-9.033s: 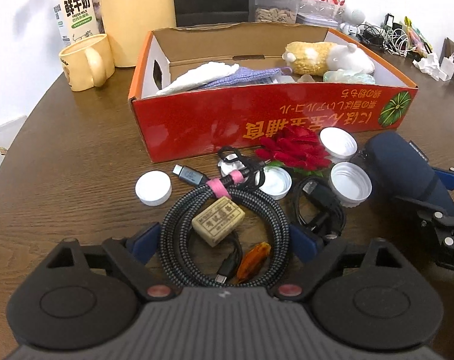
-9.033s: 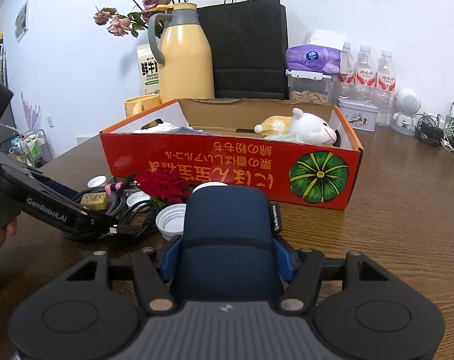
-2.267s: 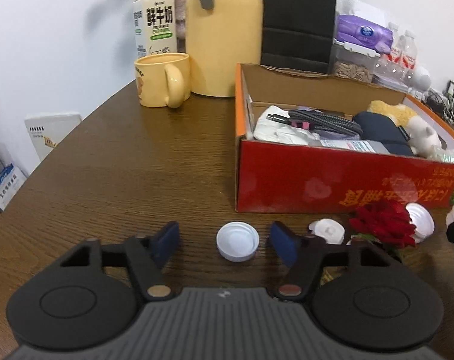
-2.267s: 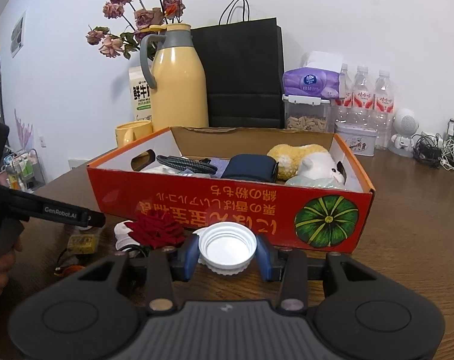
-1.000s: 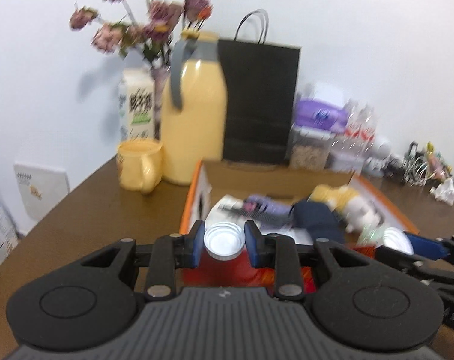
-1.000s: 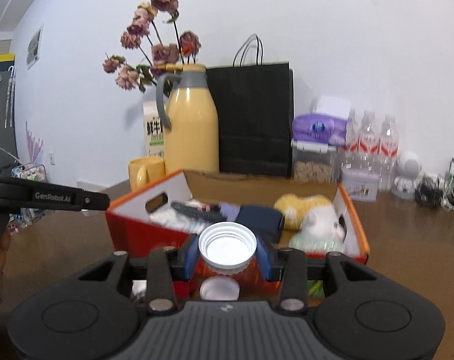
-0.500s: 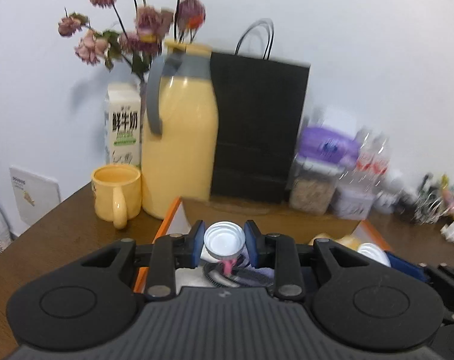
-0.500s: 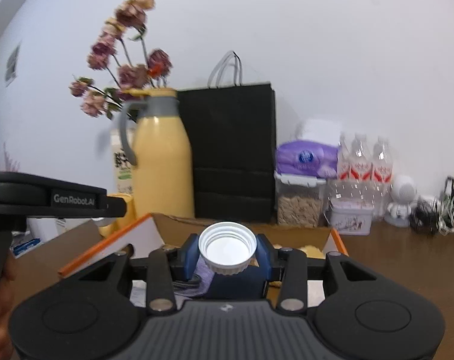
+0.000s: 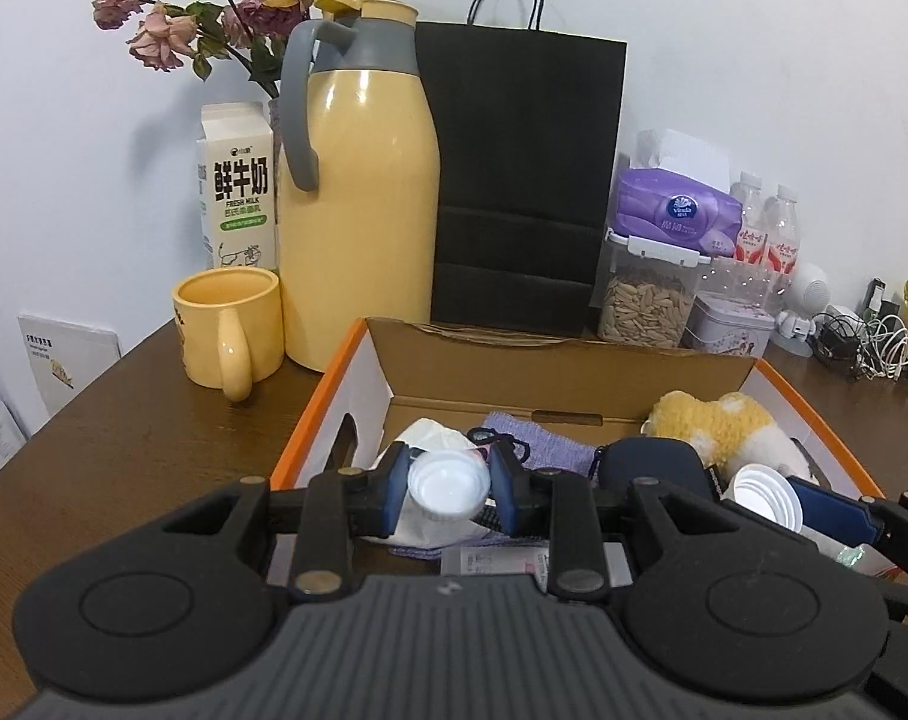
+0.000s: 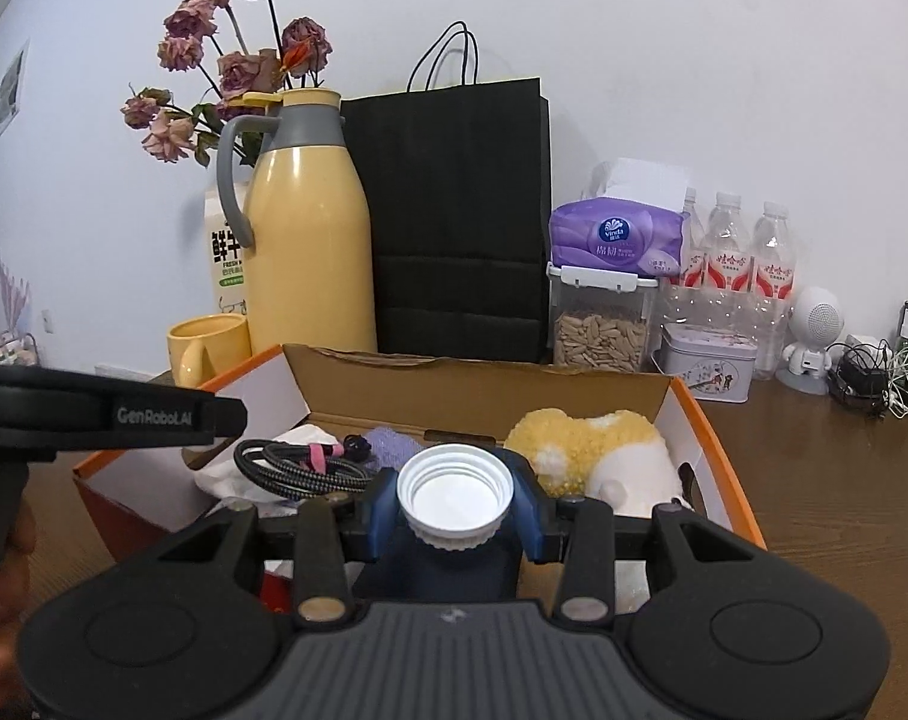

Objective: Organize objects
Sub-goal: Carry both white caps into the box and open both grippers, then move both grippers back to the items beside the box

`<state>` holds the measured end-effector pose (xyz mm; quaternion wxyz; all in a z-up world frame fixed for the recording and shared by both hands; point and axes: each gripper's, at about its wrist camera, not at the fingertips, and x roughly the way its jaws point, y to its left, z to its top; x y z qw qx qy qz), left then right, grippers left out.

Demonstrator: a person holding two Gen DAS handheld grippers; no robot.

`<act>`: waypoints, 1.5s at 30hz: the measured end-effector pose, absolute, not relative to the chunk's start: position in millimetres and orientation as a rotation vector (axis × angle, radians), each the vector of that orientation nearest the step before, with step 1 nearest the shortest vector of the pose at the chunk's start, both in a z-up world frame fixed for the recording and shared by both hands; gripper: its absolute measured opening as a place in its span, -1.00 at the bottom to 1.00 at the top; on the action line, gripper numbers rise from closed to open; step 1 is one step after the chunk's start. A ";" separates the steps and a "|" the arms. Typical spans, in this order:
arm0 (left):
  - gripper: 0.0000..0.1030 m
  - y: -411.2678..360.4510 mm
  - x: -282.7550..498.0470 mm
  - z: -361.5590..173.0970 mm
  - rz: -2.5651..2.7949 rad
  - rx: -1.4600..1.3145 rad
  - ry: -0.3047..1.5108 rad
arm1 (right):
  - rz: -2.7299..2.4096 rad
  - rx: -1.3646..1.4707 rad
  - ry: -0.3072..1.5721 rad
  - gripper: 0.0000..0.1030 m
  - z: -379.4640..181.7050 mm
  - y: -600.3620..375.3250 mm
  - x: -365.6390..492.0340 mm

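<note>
We are at the drop: both grippers hang over the open box (image 9: 574,360), and next we must let go so each cap falls inside. The left gripper (image 9: 449,489) has just been opening, its small white cap (image 9: 448,487) tilted loose between the jaws; the right gripper (image 10: 454,495) grips its ribbed white cap (image 10: 454,492) firmly between its pads, above the navy pouch (image 10: 448,564)

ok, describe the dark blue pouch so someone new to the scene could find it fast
Start at the orange cardboard box in front of the tall yellow jug. Inside it, towards the right, the dark blue pouch lies beside the yellow-and-white plush toy. It is the only smooth, dark, rounded thing there; its neighbours are pale or fuzzy.
</note>
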<state>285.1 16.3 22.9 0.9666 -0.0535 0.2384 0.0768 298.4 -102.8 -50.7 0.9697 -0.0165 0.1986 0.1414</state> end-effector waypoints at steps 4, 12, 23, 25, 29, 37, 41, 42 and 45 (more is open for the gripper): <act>0.47 17.4 280.3 25.3 0.186 -0.108 0.446 | 0.282 -0.027 0.404 -0.19 -51.8 -104.9 298.3; 1.00 16.8 273.7 29.1 0.197 -0.110 0.407 | 0.253 -0.024 0.383 0.98 -50.9 -108.1 296.0; 1.00 20.0 266.3 30.3 0.186 -0.125 0.401 | 0.240 -0.025 0.370 1.00 -48.0 -110.0 293.3; 1.00 21.0 264.1 30.9 0.183 -0.125 0.398 | 0.236 -0.025 0.366 1.00 -46.5 -111.3 291.9; 1.00 23.4 258.5 34.0 0.177 -0.130 0.388 | 0.234 -0.026 0.350 1.00 -42.4 -113.7 286.1; 1.00 27.0 222.7 48.1 0.164 -0.130 0.327 | 0.245 -0.057 0.284 1.00 -32.0 -116.5 259.8; 1.00 31.3 205.2 47.8 0.149 -0.122 0.353 | 0.267 -0.072 0.273 1.00 -28.7 -118.1 243.3; 1.00 33.3 200.6 46.1 0.151 -0.119 0.364 | 0.272 -0.077 0.275 1.00 -28.7 -118.5 239.2; 1.00 38.6 187.4 37.9 0.156 -0.095 0.404 | 0.286 -0.105 0.291 1.00 -32.5 -119.1 224.7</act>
